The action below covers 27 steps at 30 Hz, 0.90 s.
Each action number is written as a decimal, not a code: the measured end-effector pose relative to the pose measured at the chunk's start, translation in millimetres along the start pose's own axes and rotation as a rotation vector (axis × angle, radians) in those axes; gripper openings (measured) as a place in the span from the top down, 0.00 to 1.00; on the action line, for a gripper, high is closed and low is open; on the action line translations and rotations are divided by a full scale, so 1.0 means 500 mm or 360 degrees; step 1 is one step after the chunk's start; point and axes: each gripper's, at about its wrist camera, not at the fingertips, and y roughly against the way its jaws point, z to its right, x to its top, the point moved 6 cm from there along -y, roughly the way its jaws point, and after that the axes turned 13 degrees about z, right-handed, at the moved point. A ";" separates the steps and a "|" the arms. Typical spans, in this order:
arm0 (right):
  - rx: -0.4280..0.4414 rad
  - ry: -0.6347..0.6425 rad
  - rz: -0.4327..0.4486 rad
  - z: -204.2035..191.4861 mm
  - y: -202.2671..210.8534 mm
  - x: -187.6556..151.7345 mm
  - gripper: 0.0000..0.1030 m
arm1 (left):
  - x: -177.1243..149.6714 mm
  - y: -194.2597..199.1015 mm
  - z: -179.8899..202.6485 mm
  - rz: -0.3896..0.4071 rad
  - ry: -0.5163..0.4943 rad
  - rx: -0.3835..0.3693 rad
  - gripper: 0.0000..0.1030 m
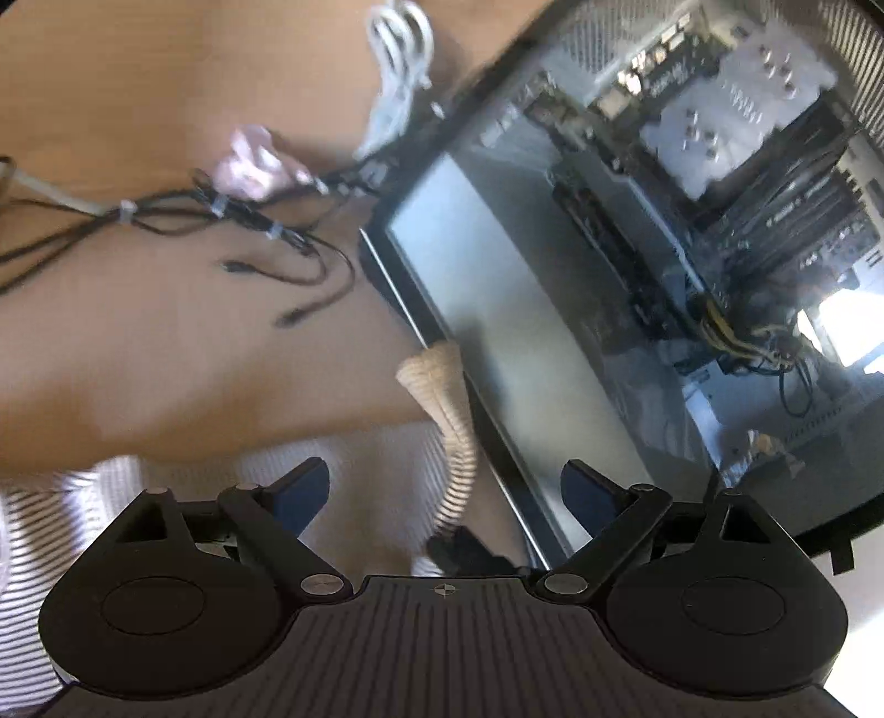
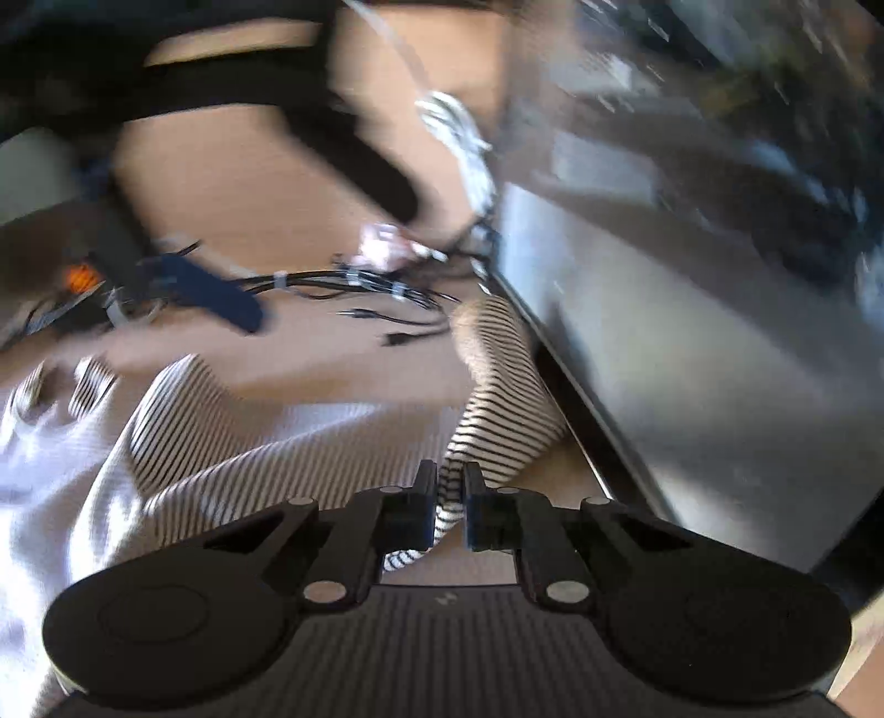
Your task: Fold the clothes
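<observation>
A black-and-white striped garment (image 2: pixel 232 442) lies rumpled on the wooden table (image 2: pixel 276 188). One striped sleeve (image 2: pixel 497 381) runs along the edge of the computer case. My right gripper (image 2: pixel 447 486) is shut on the near end of that sleeve, and striped cloth shows between its black fingers. In the left wrist view the same garment (image 1: pixel 353 469) lies under my left gripper (image 1: pixel 445 486), which stands wide open above it with nothing between its blue pads (image 1: pixel 306 491). The sleeve's cuff (image 1: pixel 436 375) curls up beside the case.
A glass-sided computer case (image 1: pixel 635 276) fills the right side of both views. A bundle of black cables (image 1: pixel 232 221) and a white coiled cable (image 1: pixel 400 44) lie on the table behind the garment. The other gripper's blue-tipped finger (image 2: pixel 215 295) shows at left in the right wrist view.
</observation>
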 end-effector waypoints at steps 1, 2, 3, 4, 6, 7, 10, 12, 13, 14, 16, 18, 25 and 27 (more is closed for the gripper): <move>0.0029 0.0044 0.0004 -0.008 0.002 0.000 0.92 | -0.004 -0.018 0.003 -0.0028 -0.0006 -0.0005 0.08; 0.0058 0.0088 0.0009 -0.016 0.004 0.001 0.93 | -0.009 -0.039 0.002 -0.0054 -0.0008 0.0008 0.08; 0.0082 0.0127 0.0011 -0.023 0.006 0.000 0.93 | -0.012 -0.062 -0.001 -0.0080 -0.0006 0.0027 0.08; 0.0097 0.0154 0.0007 -0.031 0.004 -0.003 0.93 | -0.015 -0.085 -0.005 -0.0101 -0.0003 0.0048 0.08; 0.0092 0.0198 0.0002 -0.040 0.001 -0.009 0.93 | -0.018 -0.128 -0.009 -0.0128 -0.0006 0.0090 0.08; 0.0068 0.0187 -0.0003 -0.037 0.000 -0.010 0.93 | -0.019 -0.145 -0.009 -0.0133 -0.0015 0.0105 0.08; -0.0056 0.0069 -0.0015 -0.012 0.001 -0.009 0.91 | -0.019 -0.176 -0.003 -0.0127 -0.0067 0.0135 0.27; -0.0130 -0.0026 -0.0032 0.008 0.001 -0.011 0.84 | -0.019 -0.185 -0.001 -0.0128 -0.0080 0.0132 0.46; -0.0156 -0.0078 -0.0048 0.017 -0.003 -0.016 0.73 | -0.019 -0.187 0.001 -0.0127 -0.0088 0.0127 0.62; -0.0173 -0.0110 -0.0064 0.023 -0.011 -0.021 0.62 | -0.020 -0.188 0.003 -0.0126 -0.0098 0.0122 0.71; -0.0195 -0.0180 -0.0101 0.037 -0.029 -0.032 0.57 | -0.021 -0.180 0.010 -0.0098 -0.0155 0.0138 0.88; -0.0185 -0.0242 -0.0134 0.049 -0.046 -0.041 0.57 | -0.021 -0.161 0.021 -0.0050 -0.0243 0.0166 0.90; -0.0007 -0.0088 -0.0062 0.023 -0.037 -0.003 0.90 | 0.003 -0.027 0.040 0.0133 -0.0359 0.0196 0.90; 0.0036 -0.0024 -0.0002 0.007 -0.020 0.024 0.90 | 0.028 0.029 0.041 0.0214 -0.0365 0.0216 0.90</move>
